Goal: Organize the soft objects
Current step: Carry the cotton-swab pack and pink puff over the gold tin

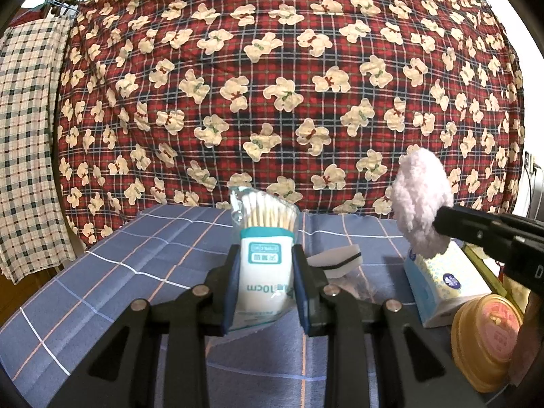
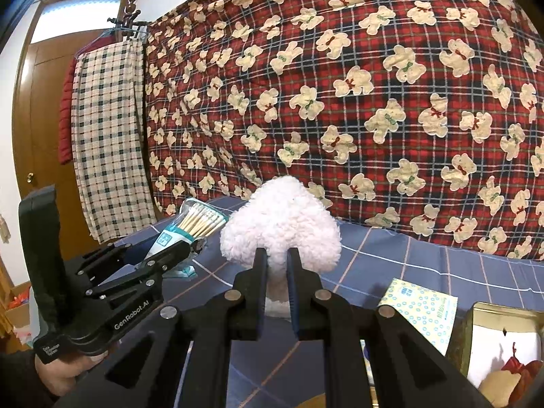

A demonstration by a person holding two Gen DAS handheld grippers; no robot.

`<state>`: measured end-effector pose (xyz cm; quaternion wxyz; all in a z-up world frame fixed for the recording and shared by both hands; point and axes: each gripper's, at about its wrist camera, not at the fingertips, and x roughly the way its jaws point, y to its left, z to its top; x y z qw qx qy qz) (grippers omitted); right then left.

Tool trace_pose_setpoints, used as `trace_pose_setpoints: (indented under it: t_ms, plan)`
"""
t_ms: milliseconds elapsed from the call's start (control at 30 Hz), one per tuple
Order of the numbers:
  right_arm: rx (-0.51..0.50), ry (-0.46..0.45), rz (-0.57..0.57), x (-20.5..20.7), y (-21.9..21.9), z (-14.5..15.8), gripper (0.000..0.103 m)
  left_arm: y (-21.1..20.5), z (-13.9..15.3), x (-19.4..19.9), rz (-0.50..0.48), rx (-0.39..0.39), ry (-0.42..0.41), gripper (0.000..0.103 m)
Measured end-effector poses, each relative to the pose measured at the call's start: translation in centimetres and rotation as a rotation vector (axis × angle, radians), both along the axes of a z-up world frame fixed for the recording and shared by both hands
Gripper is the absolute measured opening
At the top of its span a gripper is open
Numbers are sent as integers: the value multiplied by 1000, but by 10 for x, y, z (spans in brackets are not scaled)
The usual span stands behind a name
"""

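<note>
Left hand-held gripper (image 1: 266, 268) clamps cotton swab pack (image 1: 263, 238) upright, right hand-held gripper (image 2: 274, 268) pinches fluffy pink heart puff (image 2: 280, 227). Both lifted off desk (image 1: 102, 272), probably headed for open tin (image 2: 489, 336), I'd guess.

At the right edge of the left wrist view, the round yellow tin (image 1: 484, 336) is cut off, with a blurred shape, possibly a hand, covering its right side. The sponge (image 1: 336, 261) is partly hidden behind the left gripper's finger. In the right wrist view's lower right corner, the open box (image 2: 493, 333) runs out of frame, its red and tan contents unclear.
</note>
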<state>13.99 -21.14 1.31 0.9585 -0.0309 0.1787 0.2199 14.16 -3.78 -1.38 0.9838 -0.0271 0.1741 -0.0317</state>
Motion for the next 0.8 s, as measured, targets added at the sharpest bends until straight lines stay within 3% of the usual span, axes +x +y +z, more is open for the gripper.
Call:
trace_pose_setpoints:
  t_ms: [400, 533, 800]
  plan:
    - [-1, 12, -65, -10, -9, 4, 13, -2, 0, -1, -11, 9, -3, 27]
    - [3, 24, -78, -13, -13, 5, 13, -4, -2, -5, -35, -43, 11, 27]
    - [25, 22, -104, -22, -25, 7, 13, -24, 3, -15, -68, -48, 6, 27]
